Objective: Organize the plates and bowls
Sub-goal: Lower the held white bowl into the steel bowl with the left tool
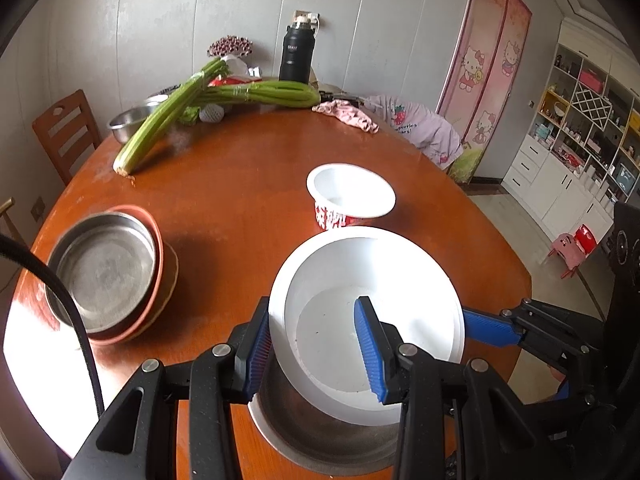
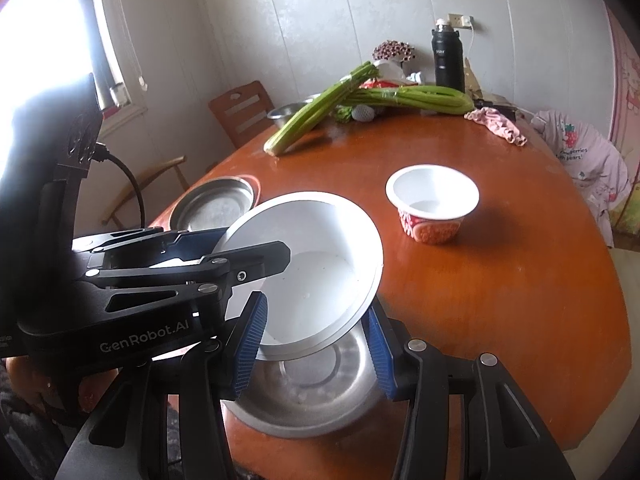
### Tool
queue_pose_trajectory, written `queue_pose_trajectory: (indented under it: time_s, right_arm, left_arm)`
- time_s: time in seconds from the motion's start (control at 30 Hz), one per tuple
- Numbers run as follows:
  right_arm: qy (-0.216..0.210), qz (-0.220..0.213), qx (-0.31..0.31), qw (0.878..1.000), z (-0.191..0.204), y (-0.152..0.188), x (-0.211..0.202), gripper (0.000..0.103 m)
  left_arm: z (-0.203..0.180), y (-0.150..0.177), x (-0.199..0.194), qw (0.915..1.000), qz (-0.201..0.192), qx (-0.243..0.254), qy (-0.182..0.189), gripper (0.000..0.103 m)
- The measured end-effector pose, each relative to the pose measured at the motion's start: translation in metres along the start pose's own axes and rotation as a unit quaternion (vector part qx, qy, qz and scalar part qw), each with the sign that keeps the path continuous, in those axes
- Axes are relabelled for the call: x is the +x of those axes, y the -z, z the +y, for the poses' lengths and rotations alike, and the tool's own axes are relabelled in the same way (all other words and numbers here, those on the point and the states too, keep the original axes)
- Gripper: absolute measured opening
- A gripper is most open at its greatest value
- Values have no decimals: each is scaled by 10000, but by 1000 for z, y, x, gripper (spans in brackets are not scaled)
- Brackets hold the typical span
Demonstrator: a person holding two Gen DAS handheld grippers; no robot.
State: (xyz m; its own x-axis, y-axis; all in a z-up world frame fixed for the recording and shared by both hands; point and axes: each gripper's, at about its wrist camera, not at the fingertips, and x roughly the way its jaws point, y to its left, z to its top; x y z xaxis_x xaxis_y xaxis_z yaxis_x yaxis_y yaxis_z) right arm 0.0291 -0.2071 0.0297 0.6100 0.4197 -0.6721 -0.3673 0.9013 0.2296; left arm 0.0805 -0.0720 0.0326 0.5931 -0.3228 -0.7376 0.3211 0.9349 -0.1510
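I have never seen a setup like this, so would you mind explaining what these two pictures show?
These are two handheld grippers with blue-padded fingers, each carrying a fisheye camera that looks along its fingers. The left gripper pinches the rim of a tilted white plastic bowl, held above a shallow steel bowl on the round wooden table. The right gripper straddles that steel bowl; whether it grips is unclear. Elsewhere lie a red-patterned paper cup, stacked steel and orange dishes, and celery stalks.

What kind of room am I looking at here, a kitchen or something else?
Most likely a home dining room. A round wooden table holds celery, a flask and stacked bowls, with a wooden chair pulled up and white storage shelving behind.
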Motion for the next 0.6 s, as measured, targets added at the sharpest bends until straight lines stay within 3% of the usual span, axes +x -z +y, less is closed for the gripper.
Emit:
queue_pose_trajectory:
  time_s: [0.6]
  right_arm:
    - [66, 450, -36, 9990, -4, 29, 16, 51]
  left_arm:
    - [1, 23, 25, 9991, 412, -4, 126, 40]
